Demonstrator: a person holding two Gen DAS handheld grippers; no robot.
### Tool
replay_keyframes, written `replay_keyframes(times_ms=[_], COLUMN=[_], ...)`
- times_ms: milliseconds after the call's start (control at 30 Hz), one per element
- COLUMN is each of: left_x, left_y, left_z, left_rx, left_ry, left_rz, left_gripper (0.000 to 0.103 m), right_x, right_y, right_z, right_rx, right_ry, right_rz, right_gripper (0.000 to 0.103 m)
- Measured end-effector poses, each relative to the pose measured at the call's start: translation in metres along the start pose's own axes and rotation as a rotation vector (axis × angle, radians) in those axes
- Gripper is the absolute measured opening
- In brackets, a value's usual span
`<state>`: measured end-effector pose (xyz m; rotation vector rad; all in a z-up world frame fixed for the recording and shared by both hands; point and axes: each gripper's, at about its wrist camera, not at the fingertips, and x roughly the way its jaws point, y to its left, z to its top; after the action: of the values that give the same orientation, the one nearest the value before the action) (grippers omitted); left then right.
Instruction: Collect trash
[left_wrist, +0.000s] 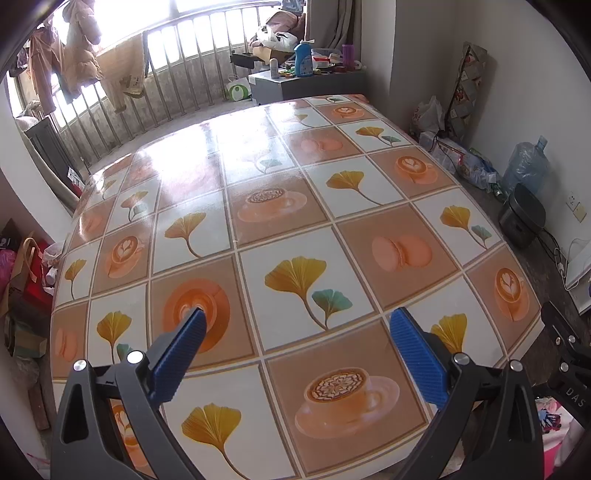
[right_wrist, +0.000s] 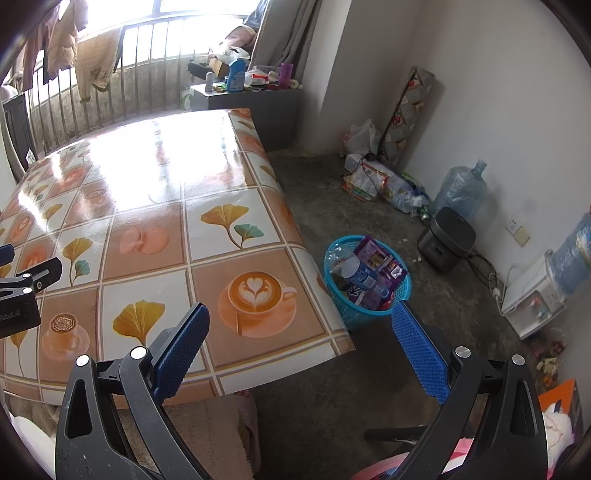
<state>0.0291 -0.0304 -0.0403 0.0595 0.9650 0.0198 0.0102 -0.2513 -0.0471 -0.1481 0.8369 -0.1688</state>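
Observation:
A blue plastic basket (right_wrist: 334, 258) stands on the floor beside the table's right edge. It holds a clear plastic bottle (right_wrist: 351, 271) and purple wrappers (right_wrist: 376, 258). My right gripper (right_wrist: 297, 317) is open and empty, above the table's near right corner, with the basket just beyond its fingers. My left gripper (left_wrist: 295, 321) is open and empty, over the near part of the table (left_wrist: 258, 229), whose patterned cloth shows no loose items. Part of the left gripper (right_wrist: 22, 288) shows at the left edge of the right wrist view.
A grey cabinet (left_wrist: 306, 86) with bottles and clutter stands beyond the table. By the right wall on the floor lie plastic bags (right_wrist: 384, 184), a water jug (right_wrist: 461, 190), a black cooker (right_wrist: 447, 238) and a white appliance (right_wrist: 532, 295). A railing (left_wrist: 166, 85) runs behind.

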Motion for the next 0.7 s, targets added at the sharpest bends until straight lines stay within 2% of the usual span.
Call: replay_keyframes(times_ms=[700], left_x=[0.0001], left_y=[-0.0001], left_z=[-0.0007], left_rx=[-0.001], left_ry=[0.002], left_rz=[-0.003], left_gripper=[0.097], right_x=[-0.0010], right_y=[0.0007], right_z=[0.0031], right_rx=[-0.002], right_ry=[-0.002], right_rz=[0.005], right_gripper=[0.095])
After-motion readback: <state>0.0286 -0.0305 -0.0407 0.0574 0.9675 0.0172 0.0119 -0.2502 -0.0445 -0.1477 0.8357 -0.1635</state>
